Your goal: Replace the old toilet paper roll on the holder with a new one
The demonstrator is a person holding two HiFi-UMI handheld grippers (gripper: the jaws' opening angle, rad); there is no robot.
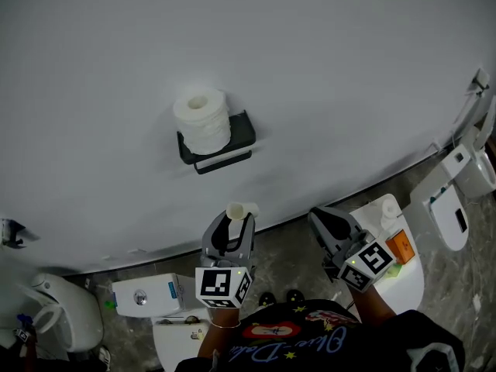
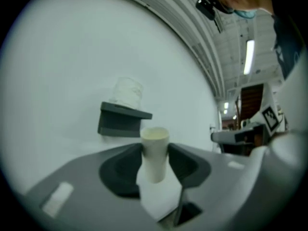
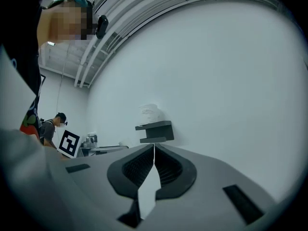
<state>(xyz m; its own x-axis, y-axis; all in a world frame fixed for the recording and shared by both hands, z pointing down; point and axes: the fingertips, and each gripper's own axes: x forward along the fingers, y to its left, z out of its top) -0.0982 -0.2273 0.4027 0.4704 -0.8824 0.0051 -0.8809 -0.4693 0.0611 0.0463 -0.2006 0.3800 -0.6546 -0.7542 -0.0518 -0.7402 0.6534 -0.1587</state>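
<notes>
A black wall holder carries a full white toilet paper roll standing upright on its top shelf; the bar below is bare. My left gripper is shut on an empty cardboard core, held upright with a scrap of paper hanging from it. In the left gripper view the core sits between the jaws, with the holder and roll beyond it. My right gripper is shut and empty, pointing at the wall; its view shows the holder and roll straight ahead.
A toilet cistern stands below at the left, another toilet at the right. A white round surface near my right gripper bears an orange box and a white bottle. A person stands far off.
</notes>
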